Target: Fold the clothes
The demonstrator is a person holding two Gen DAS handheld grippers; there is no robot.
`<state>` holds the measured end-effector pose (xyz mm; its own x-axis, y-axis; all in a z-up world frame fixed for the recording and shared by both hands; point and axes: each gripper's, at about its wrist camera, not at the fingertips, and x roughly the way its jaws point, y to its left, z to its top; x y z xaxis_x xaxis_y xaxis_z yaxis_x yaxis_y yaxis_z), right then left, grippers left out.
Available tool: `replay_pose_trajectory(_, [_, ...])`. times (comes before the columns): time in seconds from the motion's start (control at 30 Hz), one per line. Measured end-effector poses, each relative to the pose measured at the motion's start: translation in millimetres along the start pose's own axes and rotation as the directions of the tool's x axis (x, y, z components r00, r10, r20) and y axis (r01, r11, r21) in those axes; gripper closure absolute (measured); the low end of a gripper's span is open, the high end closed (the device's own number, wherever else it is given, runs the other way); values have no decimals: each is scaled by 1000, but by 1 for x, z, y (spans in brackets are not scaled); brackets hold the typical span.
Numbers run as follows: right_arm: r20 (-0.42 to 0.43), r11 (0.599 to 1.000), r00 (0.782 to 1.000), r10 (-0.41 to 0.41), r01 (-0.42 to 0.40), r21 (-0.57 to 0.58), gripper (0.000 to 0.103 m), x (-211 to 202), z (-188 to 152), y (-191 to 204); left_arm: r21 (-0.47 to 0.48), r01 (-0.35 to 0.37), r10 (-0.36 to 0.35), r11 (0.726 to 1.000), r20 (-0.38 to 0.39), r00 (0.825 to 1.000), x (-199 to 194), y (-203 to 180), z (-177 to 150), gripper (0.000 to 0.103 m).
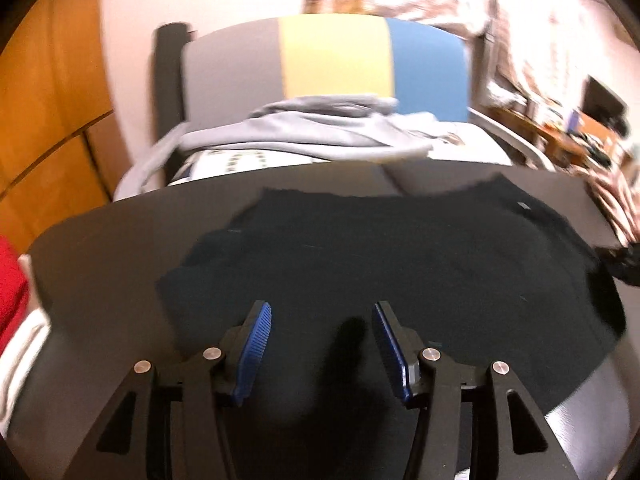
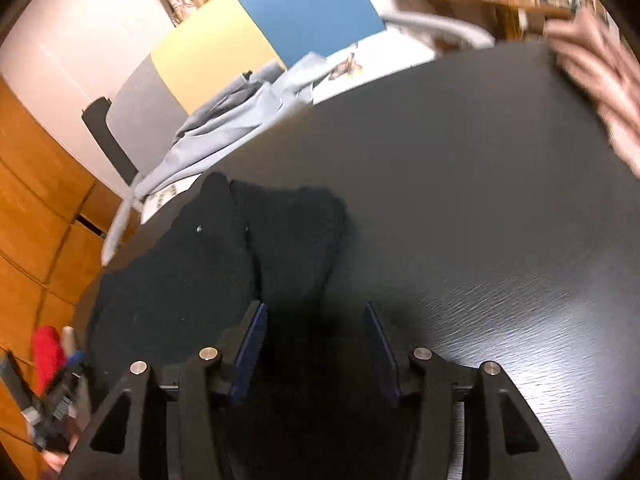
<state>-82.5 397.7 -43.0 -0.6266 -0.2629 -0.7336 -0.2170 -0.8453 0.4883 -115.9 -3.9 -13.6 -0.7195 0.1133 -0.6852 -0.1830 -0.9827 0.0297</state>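
Dark surface (image 1: 100, 248) under blurred black garment (image 1: 380, 264); left gripper (image 1: 322, 312) and right gripper (image 2: 316, 312) jaws released, empty.

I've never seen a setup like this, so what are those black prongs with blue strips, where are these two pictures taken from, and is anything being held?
Those prongs are two-finger grippers that a person holds, one in each hand, each with a camera looking along its fingers. One picture looks past the left gripper, the other past the right gripper. A dark garment lies spread on the black table; grey clothes sit on a chair behind. Both grippers are open above the cloth, holding nothing.
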Motion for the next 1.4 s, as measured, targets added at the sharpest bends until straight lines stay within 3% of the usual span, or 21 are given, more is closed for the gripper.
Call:
replay_pose_trajectory(0.1, [-8, 993, 995, 102, -101, 60, 51, 14, 3, -1, 35, 19, -18, 999, -19, 1000, 4, -17, -2, 48])
replay_pose_trajectory(0.17, [-21, 976, 983, 184, -180, 124, 51, 26, 2, -1, 74, -27, 32, 997, -61, 998, 15, -24, -5, 48])
replay_pose_trajectory(0.27, [-13, 974, 981, 194, -191, 123, 51, 34, 1, 6, 26, -7, 10, 1000, -87, 996, 19, -17, -14, 45])
replay_pose_trajectory(0.3, [-21, 980, 984, 175, -173, 100, 56, 36, 2, 10, 9, -1, 2, 1000, -96, 995, 20, -14, -17, 45])
replay_pose_trajectory(0.37, [-46, 989, 989, 138, -134, 66, 89, 41, 3, 17, -27, 5, -8, 1000, -108, 994, 17, -10, -16, 45])
replay_pose_trajectory(0.47, [-57, 969, 981, 187, -175, 175, 93, 45, 3, 2, -78, 47, -53, 996, -77, 996, 1, -13, -14, 47])
replay_pose_trajectory(0.57, [-38, 924, 963, 268, -245, 294, 94, 45, -1, -16, -54, 133, -135, 990, -39, 990, -13, -32, -16, 47])
replay_pose_trajectory(0.67, [-7, 888, 939, 345, -324, 328, 88, 37, -8, -27, 53, 155, -151, 987, -69, 986, -10, -62, -25, 46])
replay_pose_trajectory(0.7, [7, 872, 929, 370, -350, 342, 79, 33, -10, -31, 77, 153, -146, 985, -87, 985, -7, -69, -30, 46])
replay_pose_trajectory(0.77, [37, 828, 904, 425, -405, 387, 71, 27, -12, -42, 91, 147, -137, 985, -102, 985, -5, -75, -37, 46])
replay_pose_trajectory(0.83, [53, 792, 886, 461, -437, 425, 56, 20, -11, -49, 99, 139, -130, 985, -95, 987, -8, -77, -41, 45])
replay_pose_trajectory(0.9, [26, 793, 878, 478, -445, 416, 47, 15, -10, -50, 89, 147, -138, 985, -102, 985, -9, -76, -41, 45])
replay_pose_trajectory(1.0, [-63, 858, 894, 443, -403, 318, 41, 11, -6, -32, 57, 159, -152, 986, -108, 982, -12, -74, -40, 45])
replay_pose_trajectory(1.1, [-132, 957, 950, 283, -270, 109, 41, 11, -1, -2, 15, 162, -160, 987, -109, 981, -10, -68, -35, 46])
replay_pose_trajectory(1.17, [-131, 986, 978, 163, -166, -12, 42, 17, -2, 15, -7, 171, -171, 985, -93, 981, -11, -66, -31, 46])
replay_pose_trajectory(1.2, [-126, 991, 984, 125, -131, -39, 50, 19, -4, 19, 1, 158, -158, 987, -90, 983, -10, -68, -29, 46])
replay_pose_trajectory(1.23, [-124, 993, 986, 110, -115, -33, 74, 21, -5, 19, 9, 146, -145, 989, -86, 986, -9, -69, -27, 45])
replay_pose_trajectory(1.27, [-121, 995, 988, 95, -98, -26, 84, 22, -6, 20, 18, 134, -132, 991, -83, 988, -8, -70, -25, 45])
replay_pose_trajectory(1.4, [-82, 970, 978, 193, -178, 165, 91, 16, -8, -7, 115, 92, -81, 989, -101, 992, 0, -86, -35, 45])
